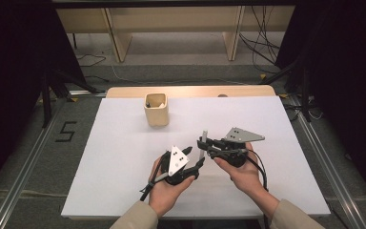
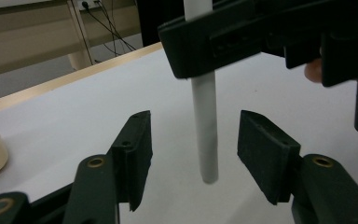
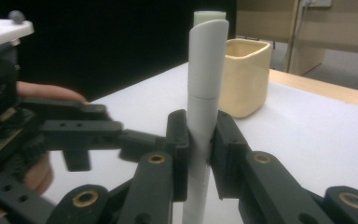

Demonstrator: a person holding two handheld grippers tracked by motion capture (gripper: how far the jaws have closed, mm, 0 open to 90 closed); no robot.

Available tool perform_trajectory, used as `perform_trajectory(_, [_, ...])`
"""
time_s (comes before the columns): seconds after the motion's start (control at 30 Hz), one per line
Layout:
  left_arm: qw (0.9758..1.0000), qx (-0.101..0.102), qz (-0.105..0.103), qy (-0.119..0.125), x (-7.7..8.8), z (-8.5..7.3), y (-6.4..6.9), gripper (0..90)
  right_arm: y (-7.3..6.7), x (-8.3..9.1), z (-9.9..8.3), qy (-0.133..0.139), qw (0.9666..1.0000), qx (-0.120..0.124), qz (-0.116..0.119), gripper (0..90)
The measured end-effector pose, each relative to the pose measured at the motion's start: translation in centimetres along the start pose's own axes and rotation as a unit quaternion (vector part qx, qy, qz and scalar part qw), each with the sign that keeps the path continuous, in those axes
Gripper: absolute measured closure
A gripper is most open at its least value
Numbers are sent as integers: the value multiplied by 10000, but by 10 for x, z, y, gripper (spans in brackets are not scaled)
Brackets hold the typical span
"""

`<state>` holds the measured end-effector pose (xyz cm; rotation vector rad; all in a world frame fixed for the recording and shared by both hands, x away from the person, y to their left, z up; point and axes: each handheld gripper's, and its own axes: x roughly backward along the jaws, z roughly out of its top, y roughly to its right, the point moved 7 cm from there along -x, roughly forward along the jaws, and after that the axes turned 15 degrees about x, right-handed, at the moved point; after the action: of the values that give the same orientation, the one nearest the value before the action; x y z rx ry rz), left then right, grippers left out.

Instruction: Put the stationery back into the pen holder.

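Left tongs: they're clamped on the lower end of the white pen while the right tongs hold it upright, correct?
Not quite. The left tongs stand open, their pads clear of the white pen on both sides, as the left gripper view shows. The right tongs do hold it upright.

The right gripper [image 3: 199,154] is clamped tight, its jaws level and pointing left; the left gripper [image 2: 193,154] faces it, jaws parted.
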<state>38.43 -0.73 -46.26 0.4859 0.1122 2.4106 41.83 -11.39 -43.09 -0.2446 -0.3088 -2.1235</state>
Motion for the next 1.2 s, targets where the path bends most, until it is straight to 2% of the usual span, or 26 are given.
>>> perform_trajectory(0.07, [10000, -59, 39, 4, 5, 0, -6, 427, 3, -3, 5, 31, 10000, -62, -45, 791])
perform_trajectory(0.17, [9999, 26, 102, 78, 14, 1, -15, 412, 7, -10, 15, 69, 9999, 5, -133, 791])
perform_trajectory(0.33, [9996, 7, 265, 60, 33, -2, -29, 330, 21, -34, 40, 200, 9992, 151, -323, 791])
perform_trajectory(0.43, [9990, 69, 447, 36, 49, -7, -45, 279, 33, -57, 60, 297, 9983, 248, -434, 791])
perform_trajectory(0.5, [9982, 181, 563, 3, 59, -12, -58, 241, 41, -76, 72, 315, 9977, 307, -518, 791])
perform_trajectory(0.63, [9959, 361, 828, 41, 75, -20, -82, 209, 56, -116, 91, 306, 9962, 415, -706, 791])
perform_trajectory(0.7, [9949, 402, 924, 72, 79, -21, -91, 209, 63, -134, 98, 354, 9965, 245, -723, 791])
perform_trajectory(0.8, [9940, 453, 995, 102, 80, -22, -98, 207, 68, -158, 108, 416, 9961, 187, -750, 791])
perform_trajectory(0.87, [9937, 473, 1011, 99, 80, -23, -100, 207, 71, -172, 111, 337, 9957, 289, -809, 790])
perform_trajectory(0.9, [9937, 467, 1018, 91, 80, -23, -100, 207, 75, -179, 109, 285, 9956, 227, -862, 790])
perform_trajectory(0.97, [9936, 464, 1018, 127, 80, -23, -100, 208, 81, -191, 105, 163, 9950, 287, -939, 789])
perform_trajectory(1.03, [9935, 461, 1035, 125, 80, -23, -102, 209, 87, -198, 99, 54, 9950, 178, -980, 783])
perform_trajectory(1.07, [9935, 459, 1037, 129, 81, -23, -102, 209, 87, -201, 94, -44, 9951, 205, -965, 738])
perform_trajectory(1.13, [9933, 447, 1065, 105, 81, -24, -104, 206, 85, -203, 84, -294, 9948, 312, -926, 539])
perform_trajectory(1.2, [9931, 466, 1075, 83, 82, -26, -107, 201, 85, -195, 80, -316, 9943, 167, -1009, 364])
